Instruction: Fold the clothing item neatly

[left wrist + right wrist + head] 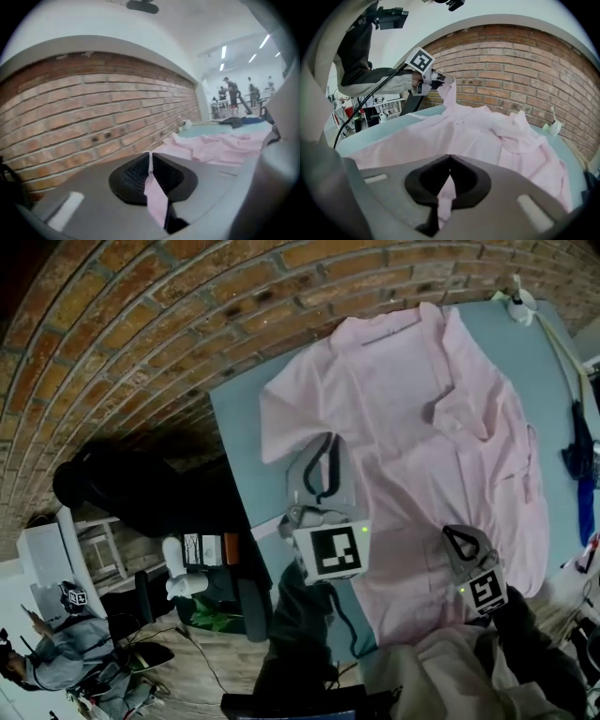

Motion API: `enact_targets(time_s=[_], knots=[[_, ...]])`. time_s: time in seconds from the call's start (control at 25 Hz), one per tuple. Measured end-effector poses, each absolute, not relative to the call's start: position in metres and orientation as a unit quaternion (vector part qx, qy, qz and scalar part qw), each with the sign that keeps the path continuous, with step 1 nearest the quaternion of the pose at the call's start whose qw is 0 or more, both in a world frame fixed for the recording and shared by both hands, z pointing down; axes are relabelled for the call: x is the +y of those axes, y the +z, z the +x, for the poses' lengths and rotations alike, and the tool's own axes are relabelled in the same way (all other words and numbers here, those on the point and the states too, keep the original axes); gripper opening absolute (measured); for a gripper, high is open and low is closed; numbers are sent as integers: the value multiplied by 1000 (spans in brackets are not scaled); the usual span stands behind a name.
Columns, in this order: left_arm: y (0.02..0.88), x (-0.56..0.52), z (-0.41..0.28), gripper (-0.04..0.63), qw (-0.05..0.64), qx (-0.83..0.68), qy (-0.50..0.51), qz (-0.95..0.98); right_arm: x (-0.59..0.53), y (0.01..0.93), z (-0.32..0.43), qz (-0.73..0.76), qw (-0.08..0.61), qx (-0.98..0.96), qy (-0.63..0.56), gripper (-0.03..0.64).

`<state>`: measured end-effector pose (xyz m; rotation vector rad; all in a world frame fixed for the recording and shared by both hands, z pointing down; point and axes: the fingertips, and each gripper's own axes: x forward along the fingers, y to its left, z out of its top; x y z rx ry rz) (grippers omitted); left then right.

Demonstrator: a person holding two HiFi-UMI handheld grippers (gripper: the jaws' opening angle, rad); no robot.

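Clamping the near edge of the pale pink collared shirt (422, 427), left gripper (323, 463) and right gripper (461, 542) both pinch cloth; bare teal tabletop (236, 423) flanks it.

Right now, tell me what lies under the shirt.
The shirt lies spread on a blue-grey table, which shows bare around the cloth's edges. Anything that may lie between the cloth and the tabletop is covered, so that cannot be told.

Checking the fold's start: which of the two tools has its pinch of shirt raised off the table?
The left tool: its pinch of the pink shirt stands up in a peak, while the right tool holds its pinch low.
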<state>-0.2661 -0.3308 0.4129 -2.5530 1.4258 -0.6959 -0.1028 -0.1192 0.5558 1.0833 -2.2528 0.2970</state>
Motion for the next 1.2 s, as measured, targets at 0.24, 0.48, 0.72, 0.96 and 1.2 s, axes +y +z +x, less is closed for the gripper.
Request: enact_targets(time_s=[0.24, 0.48, 0.72, 0.96, 1.2], knots=[[450, -253, -81, 181, -134, 289, -115, -941, -114, 541, -58, 463, 296, -825, 133, 0], [488, -145, -98, 64, -262, 292, -111, -913, -87, 522, -17, 503, 265, -809, 151, 2], [504, -84, -162, 8, -295, 386, -114, -867, -36, 521, 7, 517, 240, -803, 176, 0], [515, -18, -201, 8, -303, 499, -126, -802, 14, 525, 36, 485, 217, -826, 187, 0], [536, 69, -194, 8, -311, 589, -142, -733, 65, 527, 111, 501, 202, -821, 182, 0]])
